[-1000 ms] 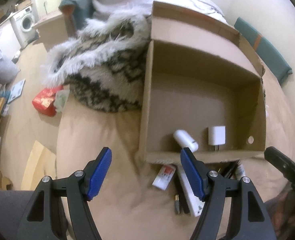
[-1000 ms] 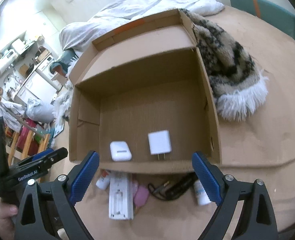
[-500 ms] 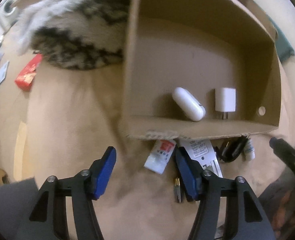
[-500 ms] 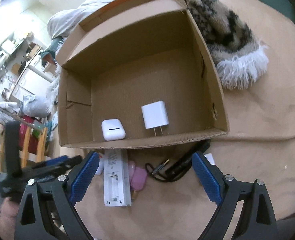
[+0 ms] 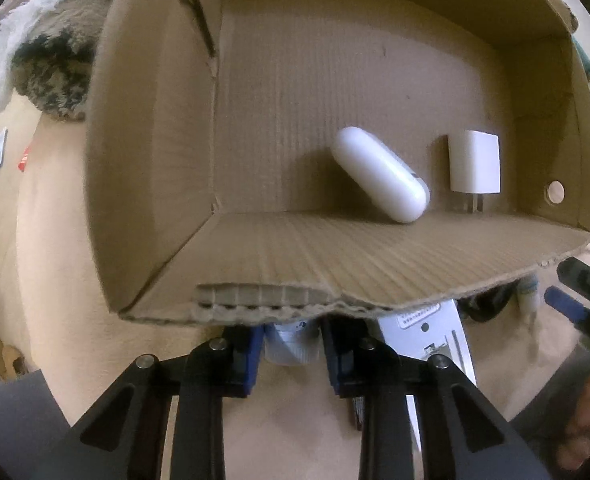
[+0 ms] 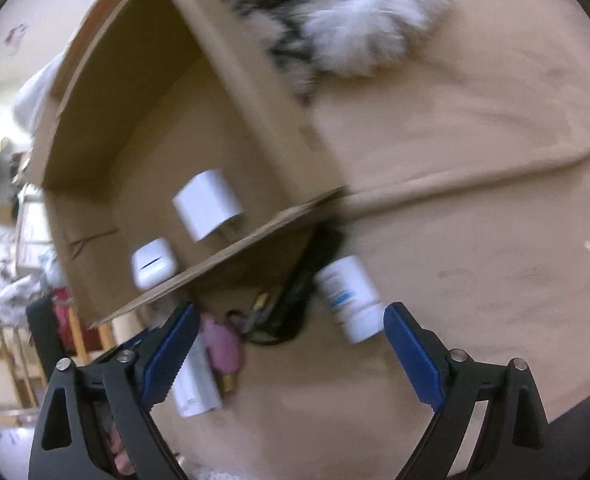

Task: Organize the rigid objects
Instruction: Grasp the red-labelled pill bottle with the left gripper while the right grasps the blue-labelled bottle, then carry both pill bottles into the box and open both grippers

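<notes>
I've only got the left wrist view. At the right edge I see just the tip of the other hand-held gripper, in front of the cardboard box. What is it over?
Observer: The right hand-held gripper stands wide open over a white bottle with a blue label, which lies on its side outside the cardboard box.
Operator: Is the bottle gripped?
Observer: No. It lies just inside the finger on the picture's right, and that finger does not press on it.
Operator: Anything else under that gripper?
Observer: A pink item lies by the other finger, with a black cable between it and the bottle.
</notes>
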A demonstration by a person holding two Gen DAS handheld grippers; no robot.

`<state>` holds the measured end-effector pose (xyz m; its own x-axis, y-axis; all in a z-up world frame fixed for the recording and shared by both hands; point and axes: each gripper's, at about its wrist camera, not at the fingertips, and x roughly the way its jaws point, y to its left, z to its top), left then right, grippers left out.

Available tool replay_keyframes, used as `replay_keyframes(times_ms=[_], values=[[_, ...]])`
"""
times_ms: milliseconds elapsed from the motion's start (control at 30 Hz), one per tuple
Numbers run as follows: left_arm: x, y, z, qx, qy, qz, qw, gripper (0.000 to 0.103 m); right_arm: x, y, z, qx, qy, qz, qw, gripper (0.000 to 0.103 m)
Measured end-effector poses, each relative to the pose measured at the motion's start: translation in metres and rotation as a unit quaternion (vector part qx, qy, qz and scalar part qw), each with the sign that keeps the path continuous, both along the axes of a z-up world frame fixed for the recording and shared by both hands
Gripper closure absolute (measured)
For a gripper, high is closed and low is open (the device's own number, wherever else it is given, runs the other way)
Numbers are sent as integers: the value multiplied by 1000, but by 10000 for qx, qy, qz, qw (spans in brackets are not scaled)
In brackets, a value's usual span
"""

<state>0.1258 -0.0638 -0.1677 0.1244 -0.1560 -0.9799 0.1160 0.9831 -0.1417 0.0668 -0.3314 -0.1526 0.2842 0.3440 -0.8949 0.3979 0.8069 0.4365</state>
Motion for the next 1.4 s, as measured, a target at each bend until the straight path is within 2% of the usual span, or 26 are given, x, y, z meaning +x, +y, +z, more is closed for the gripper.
replay_keyframes(times_ms=[67, 167, 200, 233, 300, 333, 367, 533, 667, 800, 1167, 1400], values=[[0, 2, 1, 61, -20, 98, 9999, 79, 2, -7, -8, 227, 104, -126, 9996, 4], [2, 7, 0, 28, 20, 219, 9998, 79, 5, -10, -14, 37, 252, -200, 9995, 4], [2, 9, 0, 8, 45, 262, 9996, 79, 5, -9, -15, 18, 252, -192, 9995, 8], [3, 10, -1, -4, 63, 303, 9995, 79, 6, -7, -15, 6, 248, -136, 9996, 14], [4, 15, 0, -52, 101, 380, 9992, 79, 10, 0, -19, -67, 305, 49, 9995, 33], [4, 15, 0, -73, 126, 411, 9990, 79, 11, 4, -20, -134, 329, 146, 9993, 38], [5, 16, 1, -86, 139, 426, 9990, 79, 11, 8, -20, -250, 342, 248, 9988, 49], [11, 23, 3, -150, 173, 436, 9988, 79, 12, 15, -18, -629, 280, 530, 9962, 75], [10, 32, -4, -172, 179, 486, 9985, 79, 7, 19, -7, -563, 3, 606, 9966, 75], [5, 38, 0, -163, 138, 518, 9984, 79, 2, 19, -4, -519, -63, 583, 9969, 75], [-11, 59, 7, -20, 19, 631, 9980, 79, -12, 24, 16, -749, -353, 840, 9930, 75], [-22, 86, 22, 94, -98, 1065, 9942, 79, -16, 40, 35, -819, -769, 1085, 9877, 75]])
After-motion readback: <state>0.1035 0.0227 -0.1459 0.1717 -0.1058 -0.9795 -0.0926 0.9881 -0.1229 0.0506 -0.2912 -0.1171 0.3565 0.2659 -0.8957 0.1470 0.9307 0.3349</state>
